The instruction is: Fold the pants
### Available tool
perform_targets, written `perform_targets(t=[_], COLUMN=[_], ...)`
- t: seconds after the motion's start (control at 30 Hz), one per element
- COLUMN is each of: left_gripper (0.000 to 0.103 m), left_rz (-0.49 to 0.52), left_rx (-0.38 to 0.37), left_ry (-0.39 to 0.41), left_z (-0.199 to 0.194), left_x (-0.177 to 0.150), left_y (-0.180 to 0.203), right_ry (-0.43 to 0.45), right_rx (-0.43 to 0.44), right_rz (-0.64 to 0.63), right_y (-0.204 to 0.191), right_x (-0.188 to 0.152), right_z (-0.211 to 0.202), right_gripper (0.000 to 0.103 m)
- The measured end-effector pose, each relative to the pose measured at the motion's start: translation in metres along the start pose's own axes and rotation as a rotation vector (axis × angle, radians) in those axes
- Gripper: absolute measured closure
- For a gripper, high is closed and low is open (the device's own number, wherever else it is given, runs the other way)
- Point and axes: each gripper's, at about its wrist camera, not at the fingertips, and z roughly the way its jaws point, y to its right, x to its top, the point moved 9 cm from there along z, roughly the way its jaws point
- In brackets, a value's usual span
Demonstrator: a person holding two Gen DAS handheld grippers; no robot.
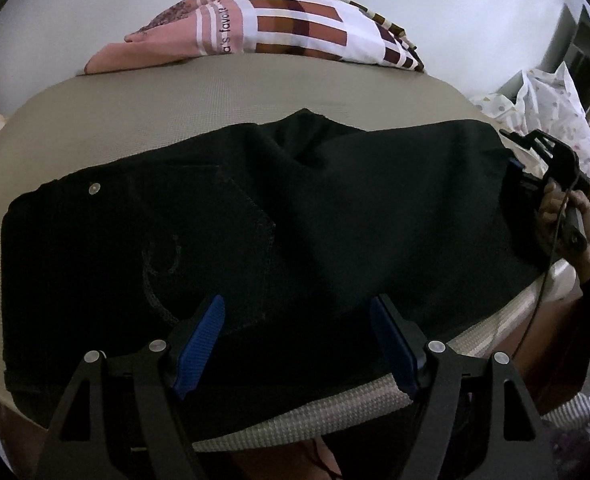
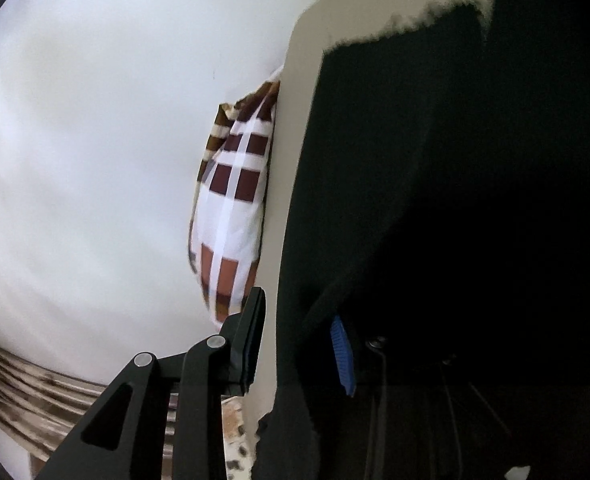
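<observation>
The left hand-held gripper (image 1: 295,344) tilts steeply down over the near edge of a padded grey tabletop (image 1: 143,120). Its blue-padded fingers (image 1: 201,344) stand wide apart above the cloth, gripping nothing.

Black pants (image 1: 255,232) lie spread flat on the tabletop, long axis running left to right across the left wrist view. The waist end, with a metal button (image 1: 94,188) and a stitched back pocket (image 1: 239,236), points left; the leg end points right.

At that right end a hand (image 1: 563,216) holds the right hand-held gripper (image 2: 299,348), aimed nearly level. Its jaws are partly apart, with the pants edge between them; whether the pads press on it cannot be told.

A patterned pillow (image 1: 295,28) lies along the far edge.
</observation>
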Motion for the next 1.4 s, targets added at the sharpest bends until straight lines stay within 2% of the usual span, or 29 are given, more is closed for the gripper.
perform_targets(t=[0.1, 0.13, 0.17, 0.23, 0.3, 0.5, 0.6, 0.67, 0.73, 0.83, 0.9, 0.97, 1.0, 1.1, 1.23, 1.4], left_gripper=[0.028, 0.028, 0.028, 0.028, 0.028, 0.028, 0.028, 0.028, 0.028, 0.028, 0.028, 0.028, 0.028, 0.028, 0.028, 0.027], left_rz=[-0.003, -0.003, -0.002, 0.008, 0.019, 0.034, 0.039, 0.044, 0.054, 0.076, 0.079, 0.070, 0.064, 0.056, 0.086, 0.112], left_rx=[0.009, 0.011, 0.014, 0.023, 0.031, 0.042, 0.047, 0.050, 0.059, 0.087, 0.095, 0.097, 0.096, 0.091, 0.107, 0.122], left_ry=[-0.007, -0.008, -0.006, -0.002, -0.005, -0.008, -0.008, -0.009, -0.015, -0.020, -0.018, -0.014, -0.014, -0.013, -0.020, -0.020], left_z=[0.004, 0.004, 0.004, 0.005, 0.007, 0.004, -0.001, -0.003, -0.003, -0.004, -0.005, -0.007, -0.007, -0.007, -0.004, -0.005], left_x=[-0.001, 0.000, 0.000, 0.000, 0.001, -0.003, -0.006, -0.007, -0.009, -0.010, -0.011, -0.010, -0.010, -0.010, -0.012, -0.012], left_y=[0.000, 0.000, 0.000, 0.000, 0.000, -0.004, -0.009, -0.012, -0.014, -0.018, -0.019, -0.021, -0.021, -0.020, -0.016, -0.018], right_ry=[-0.001, -0.007, -0.013, 0.000, 0.018, 0.075, 0.102, 0.091, 0.070, 0.065, 0.078, 0.089, 0.091, 0.118, 0.128, 0.161], right_rx=[-0.040, -0.063, -0.083, -0.115, -0.112, -0.096, -0.142, -0.203, -0.255, -0.233, -0.218, -0.140, -0.132, -0.088, -0.099, -0.195], right_rz=[-0.024, -0.033, -0.058, -0.113, -0.131, -0.194, -0.179, -0.131, -0.076, 0.037, 0.021, 0.055, 0.069, 0.117, 0.097, 0.013], right_y=[-0.001, 0.000, -0.002, -0.010, -0.018, -0.048, -0.032, 0.002, 0.038, 0.075, 0.073, 0.075, 0.079, 0.086, 0.087, 0.077], right_x=[0.014, 0.016, 0.018, 0.021, 0.022, 0.004, -0.010, -0.022, -0.030, -0.038, -0.039, -0.039, -0.038, -0.030, -0.021, -0.026], right_z=[0.002, 0.004, 0.004, 0.002, -0.008, -0.081, -0.126, -0.147, -0.152, -0.156, -0.160, -0.177, -0.183, -0.196, -0.205, -0.216], right_gripper=[0.078, 0.091, 0.095, 0.097, 0.098, 0.098, 0.098, 0.098, 0.098, 0.102, 0.100, 0.096, 0.094, 0.094, 0.096, 0.099])
